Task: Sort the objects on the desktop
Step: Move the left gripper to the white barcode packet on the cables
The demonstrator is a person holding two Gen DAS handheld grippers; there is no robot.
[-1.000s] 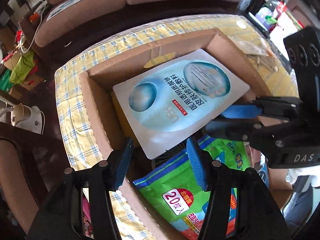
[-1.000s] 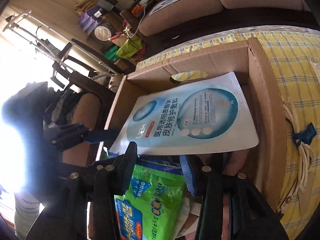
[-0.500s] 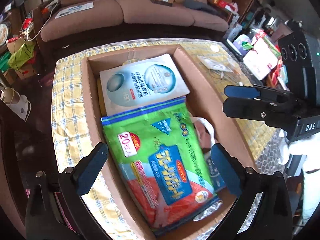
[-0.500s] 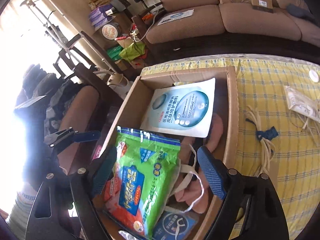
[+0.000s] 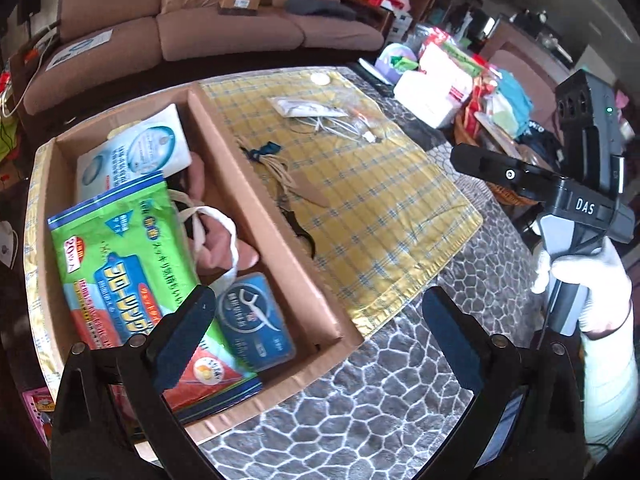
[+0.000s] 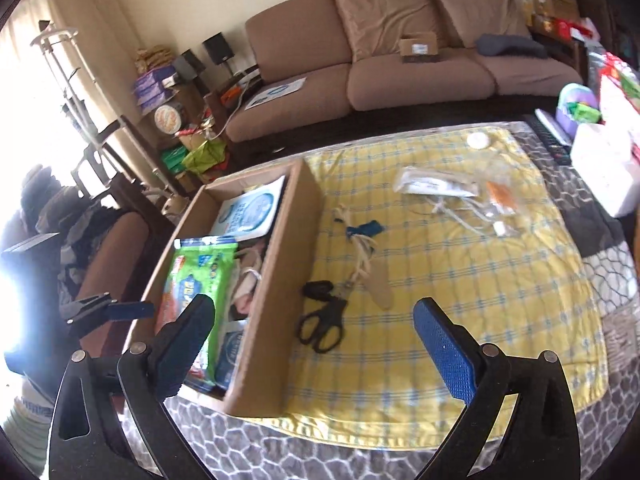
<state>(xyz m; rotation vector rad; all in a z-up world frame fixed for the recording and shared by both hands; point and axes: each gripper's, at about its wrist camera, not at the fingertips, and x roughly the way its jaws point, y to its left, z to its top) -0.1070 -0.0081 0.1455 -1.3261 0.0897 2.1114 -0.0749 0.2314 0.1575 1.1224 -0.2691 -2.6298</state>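
Midway through the desktop sort, you hold both tools above the table with nothing in either: your left gripper [image 5: 316, 334] stands spread wide and empty over the near corner of the cardboard box [image 5: 276, 220], and your right gripper [image 6: 314, 344] is opening to nearly its full spread, with nothing between its blue ridged pads [image 6: 444, 350]. By the look of it, a good part of the job is done. The box already holds a glossy white-and-blue face-mask sachet [image 5: 136, 152] at its far end, a crinkly green and orange wipes pack [image 5: 132, 272] lying flat along its length, a blue dental-floss packet [image 5: 252, 320] at the near end, and a soft pink cloth item with white straps [image 5: 216, 232] tucked beside the inner wall. Still left on the quilted yellow checked cloth [image 6: 460, 320] are black-handled scissors [image 6: 320, 324] lying just beside the box's outer wall, a coiled cream cord with a blue tie [image 6: 362, 240], a flat tan strip [image 6: 380, 284] touching the cord's end, clear plastic bags with white cables [image 6: 452, 196] farther out, and a small round white disc [image 6: 478, 140] near the far edge. Judging from this, the scissors sit closest to your right gripper, hard and thin against soft fabric.
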